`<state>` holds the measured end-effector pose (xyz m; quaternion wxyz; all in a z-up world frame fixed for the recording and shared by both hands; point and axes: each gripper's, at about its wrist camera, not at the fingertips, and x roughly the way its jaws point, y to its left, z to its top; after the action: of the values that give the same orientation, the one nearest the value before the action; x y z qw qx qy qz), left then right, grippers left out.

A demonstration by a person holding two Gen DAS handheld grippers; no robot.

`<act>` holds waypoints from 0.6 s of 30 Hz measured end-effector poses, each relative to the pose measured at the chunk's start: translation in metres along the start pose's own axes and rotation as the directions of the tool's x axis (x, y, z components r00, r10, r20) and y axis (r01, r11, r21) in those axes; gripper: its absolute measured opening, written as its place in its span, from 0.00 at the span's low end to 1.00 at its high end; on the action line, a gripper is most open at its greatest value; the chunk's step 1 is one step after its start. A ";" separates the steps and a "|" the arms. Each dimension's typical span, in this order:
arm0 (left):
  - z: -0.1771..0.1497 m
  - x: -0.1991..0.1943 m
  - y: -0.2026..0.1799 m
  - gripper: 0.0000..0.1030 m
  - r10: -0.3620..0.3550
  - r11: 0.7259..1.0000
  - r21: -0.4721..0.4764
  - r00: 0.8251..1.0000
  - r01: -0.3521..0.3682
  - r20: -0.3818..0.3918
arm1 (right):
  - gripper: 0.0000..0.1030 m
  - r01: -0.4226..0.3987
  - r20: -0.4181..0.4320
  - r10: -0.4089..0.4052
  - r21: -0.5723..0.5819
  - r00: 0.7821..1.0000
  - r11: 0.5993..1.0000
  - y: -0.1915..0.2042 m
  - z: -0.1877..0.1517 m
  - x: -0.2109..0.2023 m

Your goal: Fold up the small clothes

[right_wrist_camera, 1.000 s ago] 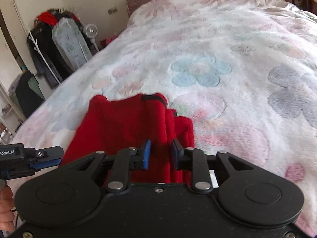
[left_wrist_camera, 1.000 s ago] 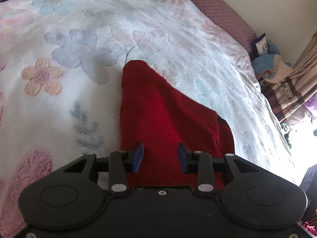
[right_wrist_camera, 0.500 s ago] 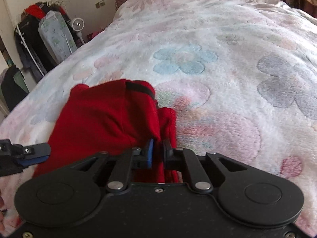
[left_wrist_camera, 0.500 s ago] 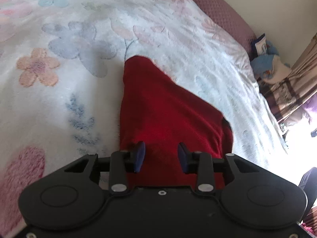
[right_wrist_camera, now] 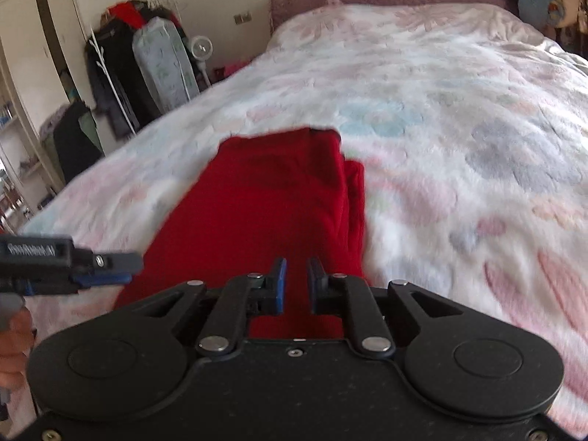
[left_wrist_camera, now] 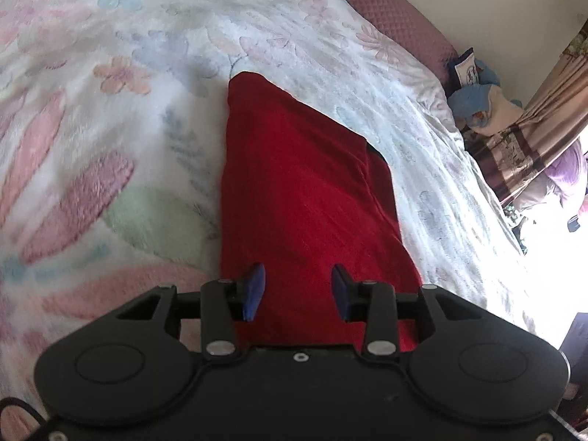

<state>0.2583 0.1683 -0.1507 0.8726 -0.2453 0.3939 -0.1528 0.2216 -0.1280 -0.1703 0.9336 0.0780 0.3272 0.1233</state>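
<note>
Red garment (left_wrist_camera: 305, 191) lies folded flat on the floral bedspread (left_wrist_camera: 110, 147), long axis running away from both cameras, a second layer edge showing along its right side in both views.

Left gripper (left_wrist_camera: 297, 291): jaws parted, blue pads (left_wrist_camera: 253, 290) standing clear of each other. Near end of the cloth sits under and between them, but no pad presses on it. Released.

Right gripper (right_wrist_camera: 296, 282): jaws opening, narrow gap between the pads (right_wrist_camera: 280, 283). Red cloth fills the view behind the gap; no fold is visibly pinched. Reads as let go, cloth below the tips.

In the right wrist view the left gripper (right_wrist_camera: 106, 270) sits at the left edge beside the garment's near left corner, with a hand (right_wrist_camera: 13, 345) below it. That view is motion-blurred.

Clothes rack (right_wrist_camera: 121, 73) stands past the far left side of the bed.
</note>
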 end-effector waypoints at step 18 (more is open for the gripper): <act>-0.030 -0.037 -0.015 0.38 0.026 0.999 0.039 1.000 -0.026 0.001 | 0.08 0.069 0.002 -0.069 -0.020 0.998 0.997 0.013 -0.004 -0.023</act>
<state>0.2102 0.1630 -0.1370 0.8791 -0.2232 0.3938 -0.1489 0.1995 -0.1218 -0.1564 0.9382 0.0575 0.3279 0.0942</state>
